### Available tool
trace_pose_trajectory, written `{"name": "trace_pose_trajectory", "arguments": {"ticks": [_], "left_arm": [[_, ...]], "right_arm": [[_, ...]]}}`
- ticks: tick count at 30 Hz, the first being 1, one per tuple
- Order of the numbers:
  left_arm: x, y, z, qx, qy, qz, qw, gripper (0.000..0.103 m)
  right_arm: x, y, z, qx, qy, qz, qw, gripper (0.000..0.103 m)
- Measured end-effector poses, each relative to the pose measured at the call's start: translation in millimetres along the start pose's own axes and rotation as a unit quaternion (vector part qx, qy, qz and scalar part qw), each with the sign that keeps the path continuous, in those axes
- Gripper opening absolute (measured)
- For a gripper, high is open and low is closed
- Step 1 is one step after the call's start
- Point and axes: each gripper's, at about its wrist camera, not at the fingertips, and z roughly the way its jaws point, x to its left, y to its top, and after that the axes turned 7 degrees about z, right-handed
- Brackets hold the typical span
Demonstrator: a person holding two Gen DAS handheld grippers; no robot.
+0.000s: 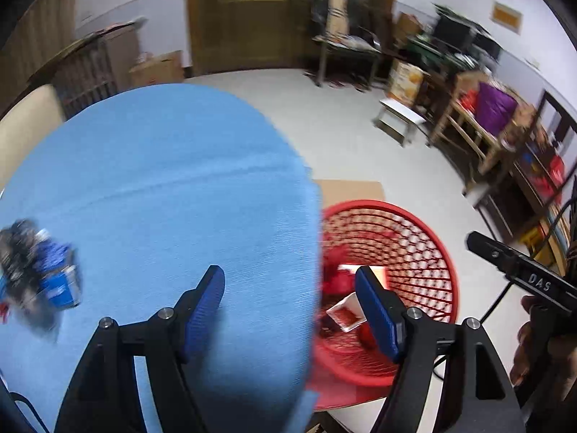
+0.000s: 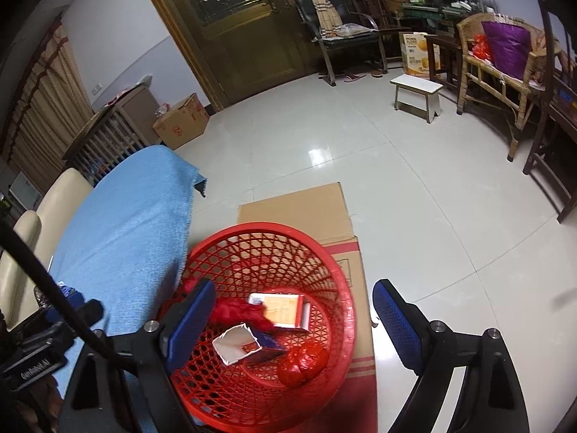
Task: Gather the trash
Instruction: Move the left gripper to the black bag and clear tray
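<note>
Left-wrist view blurred; wrappers [image 1: 39, 270] on blue cloth [image 1: 162, 180], left of red basket [image 2: 267, 324], shape and long axis unreadable. Left gripper [image 1: 288, 296] and right gripper [image 2: 294, 317] gape wide, empty. Basket holds torn boxes [image 2: 285, 312], lying flat.

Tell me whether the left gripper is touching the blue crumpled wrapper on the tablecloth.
Apart. In the left wrist view, the left gripper hangs open, while the crumpled wrapper lies far off to its left with bare blue tablecloth between.

A blue cloth [image 2: 122, 223] covers the table. Flat cardboard [image 2: 306, 209] lies on the tiled floor [image 2: 396, 180]. A white stool [image 2: 416, 88] stands near a wicker bench [image 2: 501, 72] bearing a purple bag [image 2: 506, 47]. A cardboard box [image 2: 182, 121] sits beside the wooden door [image 2: 245, 25], with a chair [image 2: 342, 32] to the door's right.
</note>
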Motion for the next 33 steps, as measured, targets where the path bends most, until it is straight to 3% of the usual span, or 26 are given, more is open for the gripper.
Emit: {"name": "trace_pose_trajectory", "arguments": {"ticks": [8,14,20,27,29,33], "left_arm": [[78,-49,-26,0.0,0.05,-0.092,0.9945,0.075],[127,-88,-40,0.001,0.079,-0.164,0.9833,0.075],[171,-119,-55,-0.006,0.1,-0.231,0.9677,0.075],[215,-133,-65,-0.015,0.116,-0.286,0.951,0.076],[222,-124,-62,-0.02,0.115,-0.285,0.9515,0.076],[227,-89,-39,-0.017,0.118,-0.243,0.9626,0.077]], "right_arm": [[49,-10,2,0.009,0.022,-0.044,0.999,0.091],[109,-34,12,0.037,0.047,-0.1,0.993,0.091],[184,-64,12,0.059,0.092,-0.176,0.978,0.091],[265,-106,11,0.077,0.144,-0.265,0.95,0.091],[274,-111,11,0.08,0.151,-0.273,0.947,0.091],[270,-113,13,0.087,0.145,-0.265,0.949,0.091]]}}
